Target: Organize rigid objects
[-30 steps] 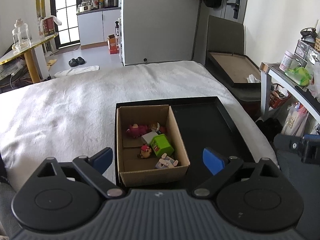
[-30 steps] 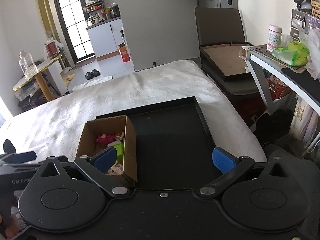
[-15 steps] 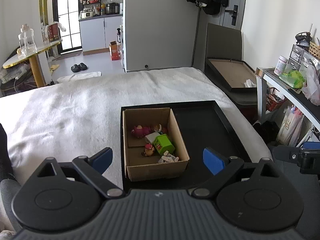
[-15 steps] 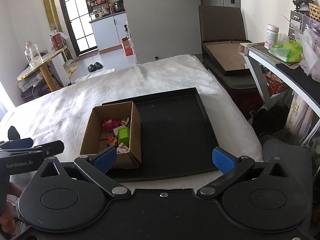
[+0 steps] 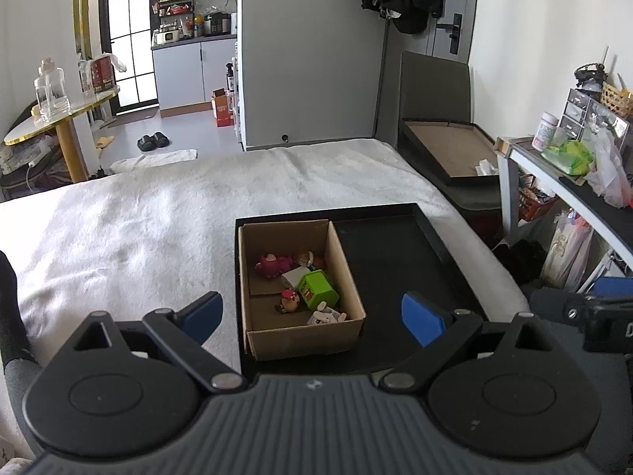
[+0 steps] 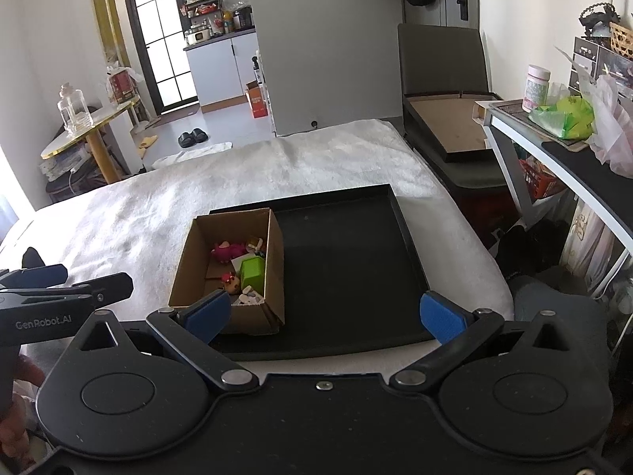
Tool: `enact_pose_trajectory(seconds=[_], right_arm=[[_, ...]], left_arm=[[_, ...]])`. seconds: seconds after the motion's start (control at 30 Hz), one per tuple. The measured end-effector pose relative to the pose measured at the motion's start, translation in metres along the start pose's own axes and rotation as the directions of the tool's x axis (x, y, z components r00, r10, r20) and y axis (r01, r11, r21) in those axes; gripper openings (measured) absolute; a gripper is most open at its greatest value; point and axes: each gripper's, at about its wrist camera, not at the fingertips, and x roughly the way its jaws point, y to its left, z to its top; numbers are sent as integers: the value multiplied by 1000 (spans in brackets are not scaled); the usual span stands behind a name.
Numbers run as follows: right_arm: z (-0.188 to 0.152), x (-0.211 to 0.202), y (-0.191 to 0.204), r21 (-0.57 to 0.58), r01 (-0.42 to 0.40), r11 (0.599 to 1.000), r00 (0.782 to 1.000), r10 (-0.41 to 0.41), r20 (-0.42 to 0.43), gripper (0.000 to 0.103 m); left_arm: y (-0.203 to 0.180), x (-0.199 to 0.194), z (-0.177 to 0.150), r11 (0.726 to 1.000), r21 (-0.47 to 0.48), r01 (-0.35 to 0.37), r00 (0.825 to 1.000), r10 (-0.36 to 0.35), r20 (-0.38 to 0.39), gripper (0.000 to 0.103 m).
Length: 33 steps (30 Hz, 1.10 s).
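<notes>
Left wrist: above near tray edge, facing forward, cardboard box (image 5: 300,285) between the jaws.
Right wrist: same heading, box (image 6: 233,269) by left jaw.
Shared: black tray (image 5: 395,253).

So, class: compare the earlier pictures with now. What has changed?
Both grippers, left gripper and right gripper, pulled back and rose, so the cardboard box and black tray look farther away. Nothing grasped or released. Box, toys and tray stayed put; both grippers stayed open.

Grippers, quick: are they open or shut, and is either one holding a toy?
Left gripper: open, holding nothing.
Right gripper: open, holding nothing.
</notes>
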Motion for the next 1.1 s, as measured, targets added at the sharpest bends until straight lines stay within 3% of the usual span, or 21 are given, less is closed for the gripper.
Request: enact_pose_trajectory(seconds=[1.1], right_arm=[[-6,-6,6,-19,26,999,1000,-26,11,103]], left_arm=[[-8,-4,-1,1000,30,-8,1000,8,9,97]])
